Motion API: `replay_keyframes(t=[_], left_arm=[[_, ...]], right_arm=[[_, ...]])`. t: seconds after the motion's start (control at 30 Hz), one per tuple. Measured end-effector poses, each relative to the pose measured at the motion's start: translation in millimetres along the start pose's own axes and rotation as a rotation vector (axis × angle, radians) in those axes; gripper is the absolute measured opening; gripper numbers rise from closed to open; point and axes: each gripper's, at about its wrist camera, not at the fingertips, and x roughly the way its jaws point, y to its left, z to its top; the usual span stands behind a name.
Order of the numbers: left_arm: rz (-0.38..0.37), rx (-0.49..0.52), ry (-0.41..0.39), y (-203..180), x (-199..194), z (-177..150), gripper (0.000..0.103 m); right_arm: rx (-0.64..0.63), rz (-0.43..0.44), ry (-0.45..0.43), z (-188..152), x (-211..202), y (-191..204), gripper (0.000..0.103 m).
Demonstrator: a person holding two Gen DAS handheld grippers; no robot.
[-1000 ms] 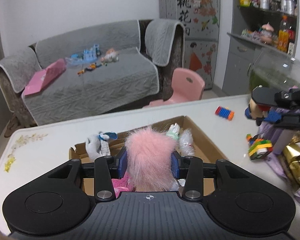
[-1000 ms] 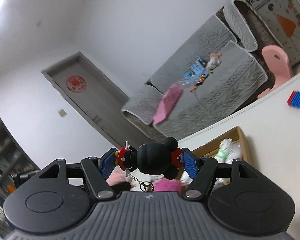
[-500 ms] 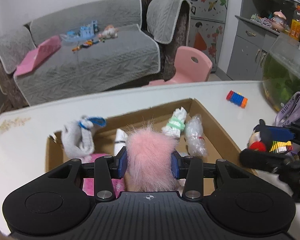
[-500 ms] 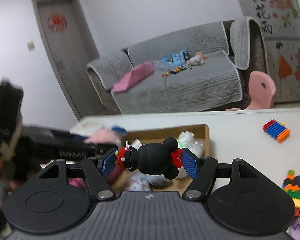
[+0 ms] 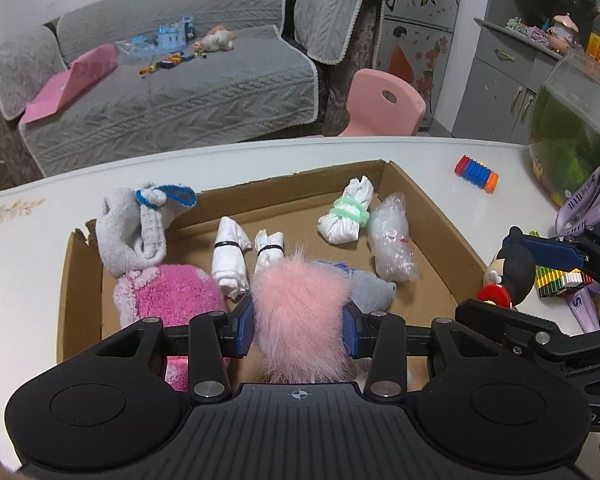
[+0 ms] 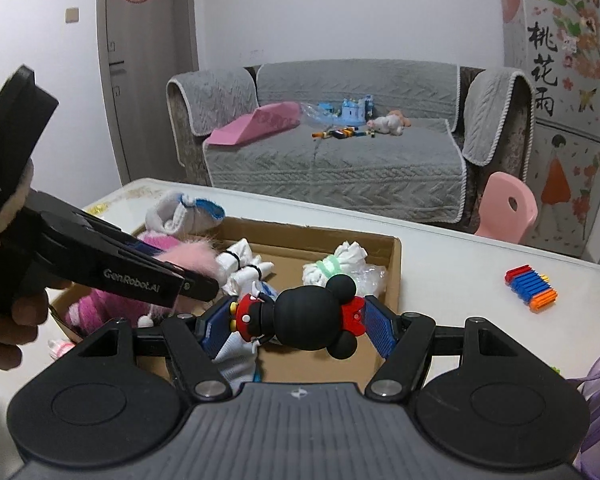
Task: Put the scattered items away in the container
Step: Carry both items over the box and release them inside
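Note:
An open cardboard box (image 5: pixel 432 220) (image 6: pixel 394 264) lies on the white table and holds rolled white cloths, a bubble-wrap bundle (image 5: pixel 392 248) and a pink plush towel (image 5: pixel 168 292). My left gripper (image 5: pixel 298 322) is shut on a pink fluffy pom-pom (image 5: pixel 300 312) (image 6: pixel 192 258), held above the box's near half. My right gripper (image 6: pixel 296 320) is shut on a black mouse figure (image 6: pixel 312 320) (image 5: pixel 512 272) with red parts, hovering over the box's right edge.
A grey sock (image 5: pixel 134 232) with a blue cuff hangs over the box's far left corner. A coloured block strip (image 5: pixel 477 169) (image 6: pixel 532 288) lies on the table to the right. A fish tank (image 5: pixel 572 136), purple straps and gold items crowd the right edge.
Both grippers have come down and in over the box. The right gripper rolled level, so its view now shows the table and box instead of the wall.

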Motion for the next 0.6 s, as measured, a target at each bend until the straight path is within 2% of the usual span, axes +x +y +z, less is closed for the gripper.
replay_keyframes(t=[0.37,0.6], left_arm=[[0.009,-0.010,0.008,1,9,-12,0.049],[0.023,-0.008,0.001,2,11,-18,0.049]], right_arm=[[-0.001,-0.007,0.020,-3,9,-2,0.065],[-0.052,-0.041,-0.018,-3,5,4,0.065]])
